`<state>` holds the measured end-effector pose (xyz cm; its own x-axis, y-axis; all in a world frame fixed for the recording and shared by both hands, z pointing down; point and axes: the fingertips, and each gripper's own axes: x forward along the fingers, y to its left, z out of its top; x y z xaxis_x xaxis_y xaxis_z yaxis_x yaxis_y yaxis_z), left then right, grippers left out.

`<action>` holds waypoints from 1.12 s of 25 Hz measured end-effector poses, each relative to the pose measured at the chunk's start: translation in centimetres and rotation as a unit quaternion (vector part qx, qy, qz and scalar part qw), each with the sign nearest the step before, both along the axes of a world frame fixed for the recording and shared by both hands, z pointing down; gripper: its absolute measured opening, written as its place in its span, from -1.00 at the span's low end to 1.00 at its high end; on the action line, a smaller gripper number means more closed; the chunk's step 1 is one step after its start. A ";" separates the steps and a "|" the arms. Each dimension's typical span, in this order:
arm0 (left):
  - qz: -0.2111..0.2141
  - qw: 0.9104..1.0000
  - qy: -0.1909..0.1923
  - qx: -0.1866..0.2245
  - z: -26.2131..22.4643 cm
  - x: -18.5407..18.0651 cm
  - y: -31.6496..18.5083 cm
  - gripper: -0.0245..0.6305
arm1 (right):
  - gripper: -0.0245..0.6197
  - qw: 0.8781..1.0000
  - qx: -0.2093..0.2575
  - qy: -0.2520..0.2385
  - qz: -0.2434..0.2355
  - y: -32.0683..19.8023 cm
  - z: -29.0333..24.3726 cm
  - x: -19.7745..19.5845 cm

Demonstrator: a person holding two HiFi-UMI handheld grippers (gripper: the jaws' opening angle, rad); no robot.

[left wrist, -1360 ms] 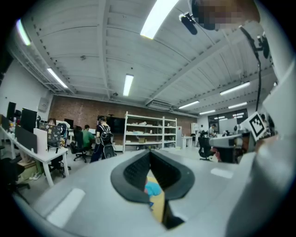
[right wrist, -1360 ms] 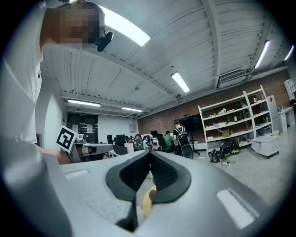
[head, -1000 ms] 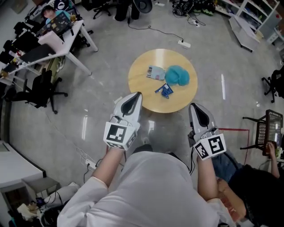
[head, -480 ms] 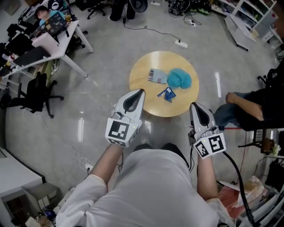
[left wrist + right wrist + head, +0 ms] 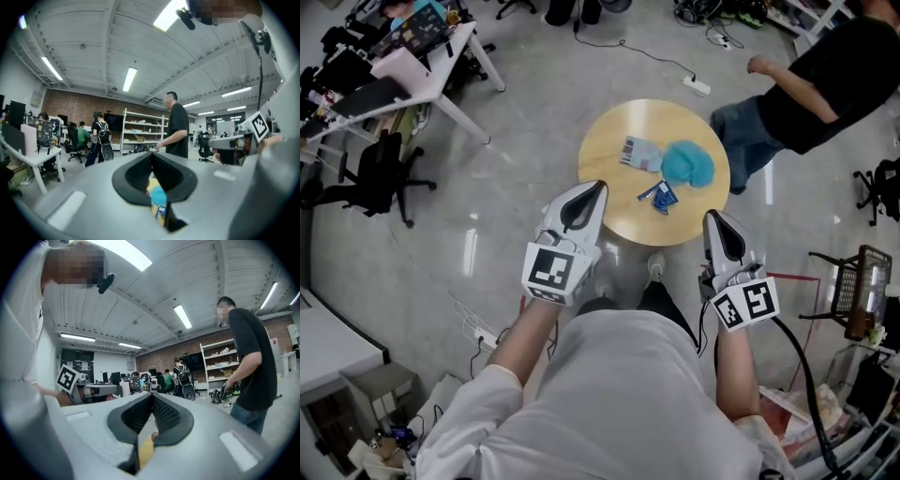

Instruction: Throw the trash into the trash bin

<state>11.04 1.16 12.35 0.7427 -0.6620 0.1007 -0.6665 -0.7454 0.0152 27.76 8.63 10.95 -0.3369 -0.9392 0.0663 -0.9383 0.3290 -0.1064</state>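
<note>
Closer to the round wooden worktop: left gripper, right gripper, both closed, empty; I'd open before reaching the small blue wrapper.

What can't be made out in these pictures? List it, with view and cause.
- Trash bin: shows in no view.
- Print on the blue wrapper and grey packet: too small in the head view.
- Teal lump: head view too small to tell what it is.
- Round table and its things in the gripper views: the shut left gripper and right gripper hide all but a sliver.
</note>
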 end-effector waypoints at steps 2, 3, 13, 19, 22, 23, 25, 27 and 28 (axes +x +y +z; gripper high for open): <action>-0.010 1.000 -0.002 -0.002 0.4 0.7 -0.6 -0.91 | -0.92 1.000 -0.004 -0.001 -0.013 -1.0 0.3 0.7; -0.015 1.000 -0.003 -0.003 0.6 1.1 -0.9 -0.91 | -0.92 1.000 -0.005 -0.001 -0.020 -1.5 0.5 1.0; -0.103 0.995 0.002 -0.012 2.2 1.9 -3.1 -0.91 | -0.92 0.994 -0.020 0.005 -0.110 -7.0 2.3 2.2; -0.161 0.987 0.001 -0.013 2.8 0.9 -2.8 -0.91 | -0.92 0.985 -0.023 0.004 -0.172 -9.0 2.8 1.1; -0.182 0.983 0.000 -0.010 2.9 0.4 -2.6 -0.91 | -0.92 0.980 -0.022 0.003 -0.196 -9.6 2.9 0.5; -0.189 0.982 -0.002 -0.008 2.9 0.2 -2.5 -0.91 | -0.92 0.979 -0.021 0.003 -0.204 -9.7 2.9 0.3; -0.203 0.979 -0.004 -0.005 3.0 -0.1 -2.3 -0.91 | -0.92 0.975 -0.019 0.004 -0.220 -10.0 3.0 0.0; -0.219 0.976 -0.001 -0.011 3.1 -0.5 -2.1 -0.91 | -0.92 0.973 -0.017 0.006 -0.232 -10.2 3.0 -0.2; -0.231 0.973 0.005 -0.019 3.0 -0.7 -1.9 -0.91 | -0.92 0.971 -0.017 0.006 -0.238 -10.3 2.9 -0.4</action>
